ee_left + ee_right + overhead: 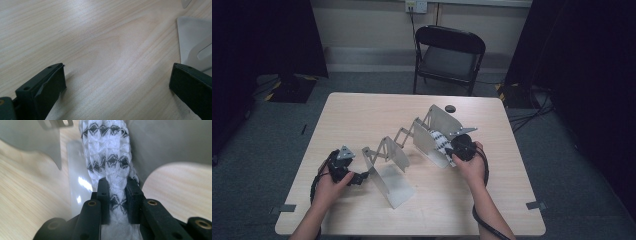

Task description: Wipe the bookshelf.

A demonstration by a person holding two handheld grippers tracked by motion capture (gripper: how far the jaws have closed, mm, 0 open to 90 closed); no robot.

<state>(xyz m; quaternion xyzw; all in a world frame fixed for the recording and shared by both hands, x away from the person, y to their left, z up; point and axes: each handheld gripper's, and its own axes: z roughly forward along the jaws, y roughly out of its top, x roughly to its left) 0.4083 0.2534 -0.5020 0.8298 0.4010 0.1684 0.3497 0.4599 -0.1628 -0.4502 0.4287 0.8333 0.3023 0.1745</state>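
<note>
While I hold both tools low over the near half of the tabletop (362,107), the step in hand reads as loading a rolled cloth into the expanding metal rack (412,145).

Nearest me, the left gripper (357,178) sits by the near left corner, beside the rack's closest panel (387,185). In the left gripper view its jaws stand wide apart over bare wood, with nothing between them; the panel's edge (190,42) lies just past the right-hand jaw. I cannot tell whether that jaw touches the metal.

Farther in, toward the right side of the tabletop, the right gripper (452,149) is clamped on the cloth roll (108,162), a white knit with black zigzag bands. The right gripper view shows both pads pressing the roll's lower end, the jaws nearly together. The roll stands between two rack panels (172,142), its far end leaning up into the slot.

My judgement is that the roll is partly seated. The next move calls for pushing it deeper until it rests between the panels, then opening the right jaws and backing out without dragging the fabric. The left tool may need to steady the near panel, as the rack could slide.

Beyond the far edge stands a folding chair (449,55).
</note>
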